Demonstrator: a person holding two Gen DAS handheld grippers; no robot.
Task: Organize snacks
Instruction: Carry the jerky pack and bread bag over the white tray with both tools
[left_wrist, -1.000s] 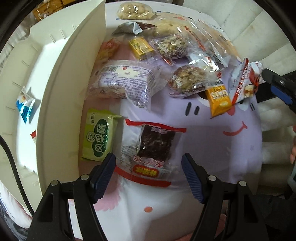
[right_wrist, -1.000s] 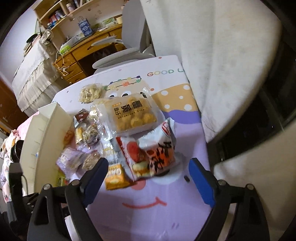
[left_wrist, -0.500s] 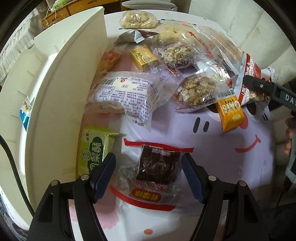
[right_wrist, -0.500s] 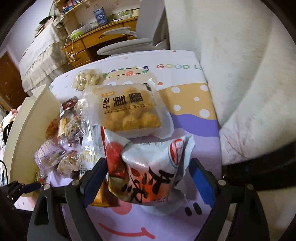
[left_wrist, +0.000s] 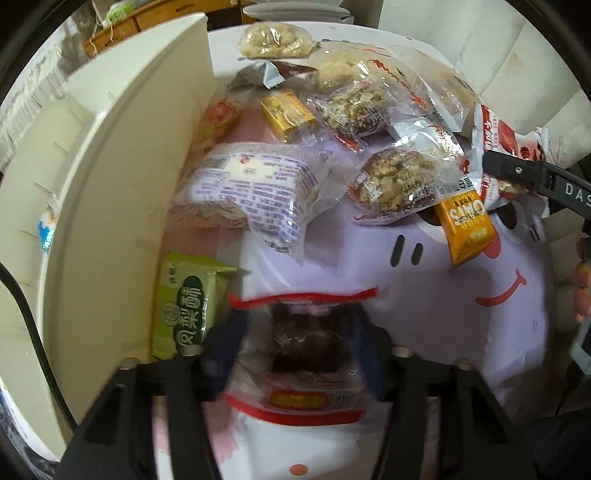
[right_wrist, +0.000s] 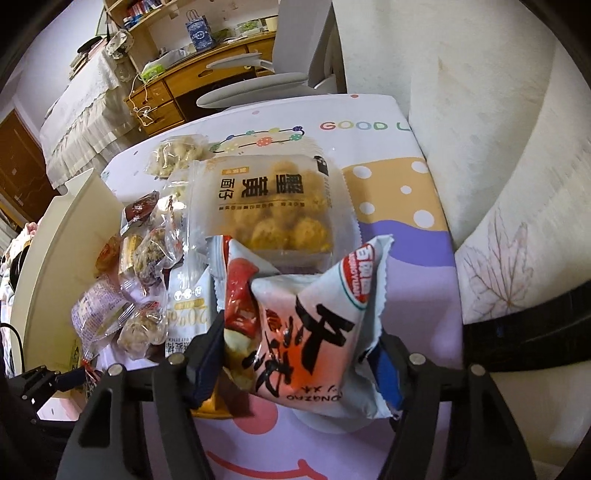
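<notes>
Both grippers just closed, left gripper (left_wrist: 295, 347) on dark-brown packet (left_wrist: 308, 341), right gripper (right_wrist: 295, 354) on white-red bag (right_wrist: 314, 332)

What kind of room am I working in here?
Most likely a lived-in room at home: a wooden desk with drawers and cluttered shelves behind, a white chair pushed to it, and a cartoon-print tablecloth covered in snack packets.

the red-edged pouch (left_wrist: 310, 343) at six o'clock in the left view is clear glossy film over a dark rough filling. the green pack (left_wrist: 190, 306) at eight o'clock looks matt foil. the white bin wall (left_wrist: 122, 192) at nine o'clock is smooth matt plastic. in the right view, the crumpled white-and-red bag (right_wrist: 314, 332) at six o'clock is shiny plastic; the tablecloth (right_wrist: 399, 206) is smooth printed vinyl; the desk (right_wrist: 173, 88) at eleven o'clock is varnished wood.
</notes>
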